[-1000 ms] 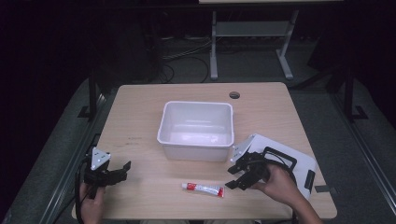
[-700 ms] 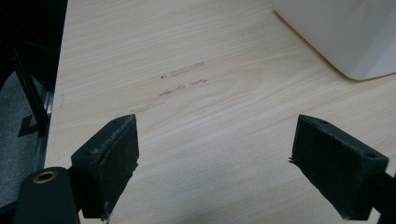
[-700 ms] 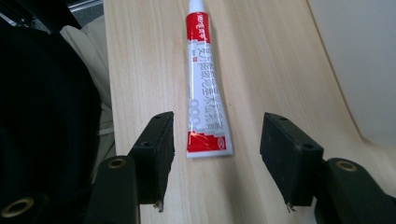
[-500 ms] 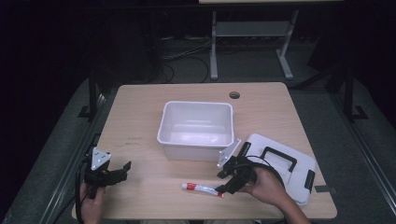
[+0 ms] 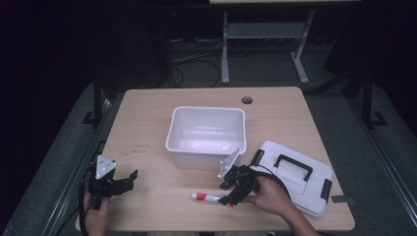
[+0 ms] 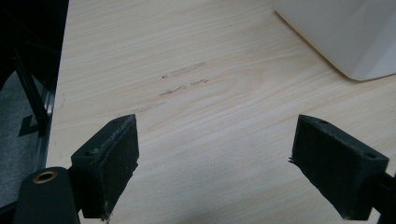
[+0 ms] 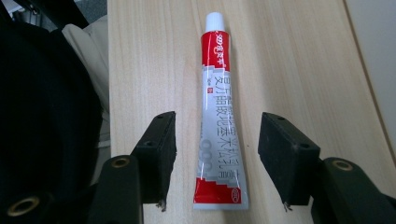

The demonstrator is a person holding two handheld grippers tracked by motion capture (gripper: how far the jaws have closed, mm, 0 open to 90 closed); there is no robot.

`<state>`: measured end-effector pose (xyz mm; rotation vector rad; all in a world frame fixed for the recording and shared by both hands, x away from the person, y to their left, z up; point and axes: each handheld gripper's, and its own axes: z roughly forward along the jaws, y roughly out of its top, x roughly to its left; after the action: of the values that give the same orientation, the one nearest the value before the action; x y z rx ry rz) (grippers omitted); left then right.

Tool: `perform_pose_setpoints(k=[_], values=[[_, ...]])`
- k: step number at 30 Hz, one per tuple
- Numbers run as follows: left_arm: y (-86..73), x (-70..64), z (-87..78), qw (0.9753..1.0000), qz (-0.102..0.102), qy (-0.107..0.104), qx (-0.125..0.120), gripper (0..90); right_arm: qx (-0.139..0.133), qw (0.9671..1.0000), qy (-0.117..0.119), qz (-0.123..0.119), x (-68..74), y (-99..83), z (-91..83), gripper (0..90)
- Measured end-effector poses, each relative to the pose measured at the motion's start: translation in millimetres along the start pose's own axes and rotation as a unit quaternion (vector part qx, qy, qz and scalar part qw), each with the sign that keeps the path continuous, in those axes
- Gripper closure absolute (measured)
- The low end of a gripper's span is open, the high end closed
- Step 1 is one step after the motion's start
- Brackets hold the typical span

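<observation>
A red, white and grey tube (image 5: pixel 209 197) (image 7: pixel 218 121) lies flat on the wooden table (image 5: pixel 147 128) near the front edge. My right gripper (image 5: pixel 231 193) (image 7: pixel 217 156) is open, its jaws on either side of the tube's flat end without touching it. My left gripper (image 5: pixel 125 180) (image 6: pixel 215 163) rests open over bare table at the front left, with nothing between its jaws. A white bin (image 5: pixel 206 133) stands in the middle of the table, and its corner (image 6: pixel 336 32) shows in the left gripper view.
A white lid with a black handle (image 5: pixel 295 174) lies at the front right, just behind my right hand. A round cable hole (image 5: pixel 247 100) sits in the table's far side. The table's front edge runs beside the tube (image 7: pixel 108 70).
My right gripper moved left from beside the lid to the tube and now straddles its end. The left gripper stayed still.
</observation>
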<state>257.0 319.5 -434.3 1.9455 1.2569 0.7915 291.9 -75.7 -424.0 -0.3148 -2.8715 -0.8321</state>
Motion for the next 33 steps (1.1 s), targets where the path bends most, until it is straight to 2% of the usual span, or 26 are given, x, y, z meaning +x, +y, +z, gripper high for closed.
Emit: perform_pose_setpoints(k=[17,27,33], values=[[-0.1,0.6,-0.5,1.0,-0.001,-0.001,-0.002,14.2,0.022,0.9996,0.009,-0.017,0.1,17.1,21.3,49.7],[-0.3,2.0,-1.0,1.0,-0.001,0.001,-0.002,14.2,0.037,0.9989,0.01,-0.028,-2.3,22.4,32.9,54.2],[-0.6,2.5,-1.0,1.0,-0.005,0.0,-0.003,14.2,0.047,0.9982,0.012,-0.036,-1.9,24.4,37.9,60.2]])
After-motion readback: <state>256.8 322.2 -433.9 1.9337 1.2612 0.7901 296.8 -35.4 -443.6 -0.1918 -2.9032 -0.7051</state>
